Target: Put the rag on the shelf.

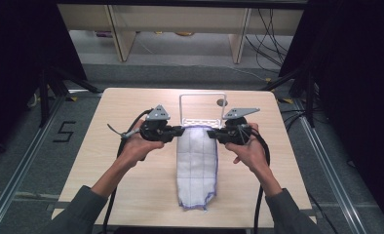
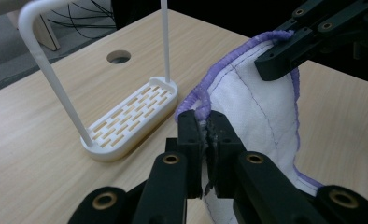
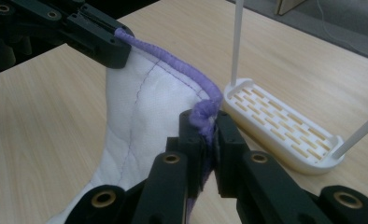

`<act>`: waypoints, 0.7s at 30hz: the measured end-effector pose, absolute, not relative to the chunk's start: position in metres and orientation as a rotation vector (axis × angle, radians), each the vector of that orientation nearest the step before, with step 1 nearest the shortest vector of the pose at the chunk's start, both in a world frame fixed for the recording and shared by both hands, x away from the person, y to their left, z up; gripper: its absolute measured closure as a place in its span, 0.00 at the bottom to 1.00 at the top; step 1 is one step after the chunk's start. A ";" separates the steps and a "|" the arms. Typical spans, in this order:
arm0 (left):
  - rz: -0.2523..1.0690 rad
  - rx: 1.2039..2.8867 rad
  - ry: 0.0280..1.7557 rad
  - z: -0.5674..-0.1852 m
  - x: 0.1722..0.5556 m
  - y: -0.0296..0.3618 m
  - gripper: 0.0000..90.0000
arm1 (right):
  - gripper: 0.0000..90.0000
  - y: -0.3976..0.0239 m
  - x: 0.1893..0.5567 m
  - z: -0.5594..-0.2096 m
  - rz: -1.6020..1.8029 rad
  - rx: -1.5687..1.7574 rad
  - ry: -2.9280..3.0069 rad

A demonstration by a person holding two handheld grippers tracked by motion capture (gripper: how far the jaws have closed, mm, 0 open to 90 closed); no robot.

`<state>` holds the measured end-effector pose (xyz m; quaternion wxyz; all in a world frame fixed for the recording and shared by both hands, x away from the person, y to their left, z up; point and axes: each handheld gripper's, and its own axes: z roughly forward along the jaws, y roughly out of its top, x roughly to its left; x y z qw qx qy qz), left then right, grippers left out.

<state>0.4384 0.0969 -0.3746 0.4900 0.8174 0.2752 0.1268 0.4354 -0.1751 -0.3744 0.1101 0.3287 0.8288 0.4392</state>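
- On the counter (image 1: 131,195), seen from the high view, my left hand-held gripper (image 1: 176,130) and my right hand-held gripper (image 1: 215,135) each grip a far corner of the white cloth (image 1: 197,165), just in front of the white rack (image 1: 203,108). The cloth's near end lies flat towards me.
- In the left gripper view, my left hand-held gripper (image 2: 204,125) is clamped on the cloth's purple hem (image 2: 198,99), jaws tight together on the fabric. The rack (image 2: 126,119) stands just beside, its bar upright.
- In the right gripper view, my right hand-held gripper (image 3: 206,123) is likewise clamped on the hem (image 3: 205,111), with the rack's slotted base (image 3: 280,130) close by.
- My guess is that I'm to drape the cloth over the rack's bar. To do it well, I should keep both corners level, hold the edge taut between them, and lift high enough to clear the bar.
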 end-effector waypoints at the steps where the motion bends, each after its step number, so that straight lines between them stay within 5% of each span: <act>1: 0.311 1.983 0.664 -0.369 0.438 0.097 0.94 | 0.93 -0.176 0.436 -0.370 1.303 0.937 2.440; 21: 0.453 1.942 0.649 -0.267 0.478 0.089 0.94 | 0.93 -0.184 0.474 -0.266 1.374 0.921 2.297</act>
